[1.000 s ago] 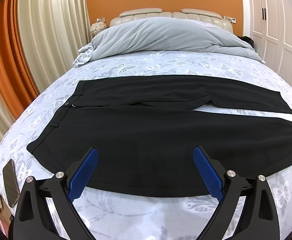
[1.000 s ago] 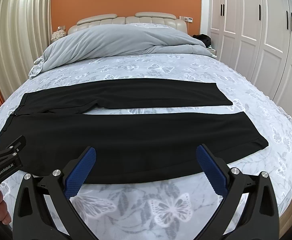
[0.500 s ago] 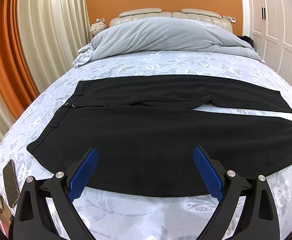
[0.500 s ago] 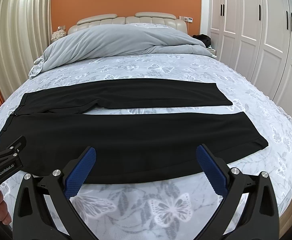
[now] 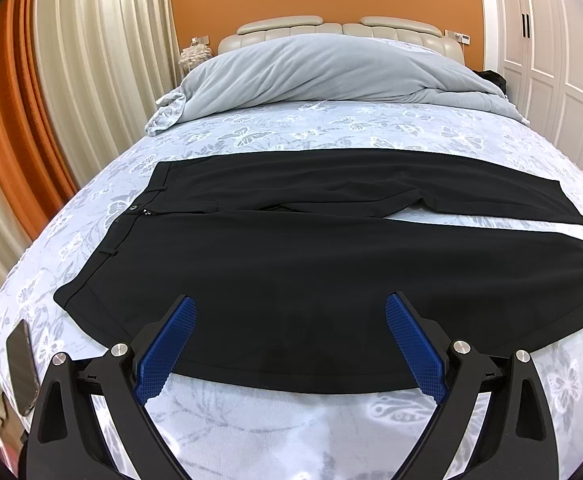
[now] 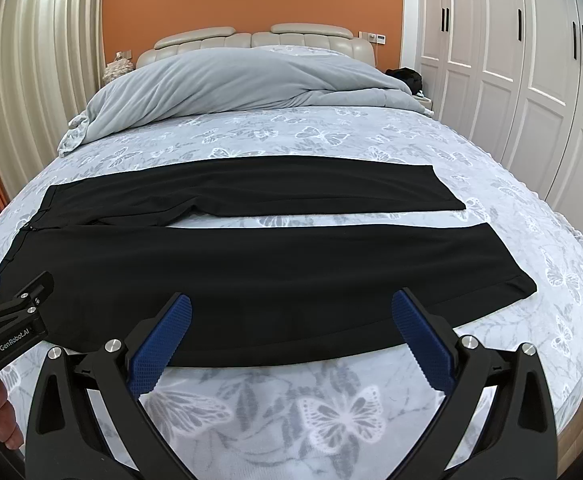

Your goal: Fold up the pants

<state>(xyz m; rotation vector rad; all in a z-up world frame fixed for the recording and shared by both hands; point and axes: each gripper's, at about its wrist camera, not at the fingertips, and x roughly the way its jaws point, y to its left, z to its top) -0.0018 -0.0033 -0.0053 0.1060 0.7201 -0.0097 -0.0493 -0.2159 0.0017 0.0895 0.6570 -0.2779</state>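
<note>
The left gripper (image 5: 291, 344) stands wide apart, its two blue ribbed fingers (image 5: 166, 354) spread and holding nothing, poised just above the near edge of a pair of black pants (image 5: 331, 264). The right gripper (image 6: 291, 344) is likewise spread wide and empty, above the same near edge further along the leg. In the right wrist view, the left gripper shows at the lower left edge with the fingertips of a hand (image 6: 5, 424) below it.

The pants lie flat and unfolded across a bed (image 6: 331, 408) covered in a pale blue sheet printed with white butterflies. The waistband (image 5: 127, 220), with its button, lies to the left; the two legs run out to the right. The near leg is broad and smooth, ending in a hem (image 6: 507, 264) near the right side of the bed. The far leg lies apart from it, with a strip of sheet showing between them towards the hems.

A dark phone (image 5: 22, 368) rests on the left edge of the bed, near the waistband corner. Beyond the pants, a grey duvet (image 6: 243, 84) is heaped against a cream padded headboard (image 6: 251, 38). Behind is an orange wall, with pale and orange curtains (image 5: 71, 80) at left and white wardrobe doors (image 6: 511, 72) at right.
</note>
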